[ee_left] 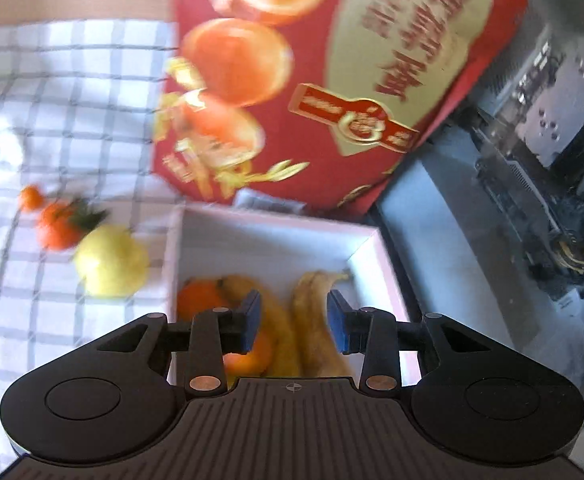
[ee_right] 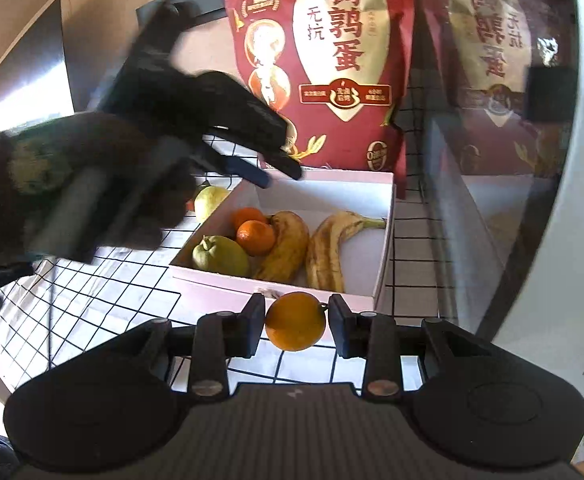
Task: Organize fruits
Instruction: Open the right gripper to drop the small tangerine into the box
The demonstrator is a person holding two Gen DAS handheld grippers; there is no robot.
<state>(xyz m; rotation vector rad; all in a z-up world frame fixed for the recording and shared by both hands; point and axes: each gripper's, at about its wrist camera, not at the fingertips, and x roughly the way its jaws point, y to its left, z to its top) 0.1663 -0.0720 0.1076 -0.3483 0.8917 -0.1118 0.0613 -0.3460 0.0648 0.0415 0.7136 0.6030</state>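
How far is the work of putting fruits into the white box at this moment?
Done: two bananas, two oranges and a green pear lie in the box. In hand: the right gripper is shut on an orange just before the box. The left gripper is over the box, holding nothing. Left: a yellow pear and two small oranges on the cloth.

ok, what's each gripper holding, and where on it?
Right gripper: orange, fingers clamped on its two opposite sides. Left gripper: nothing held, open above the white box.
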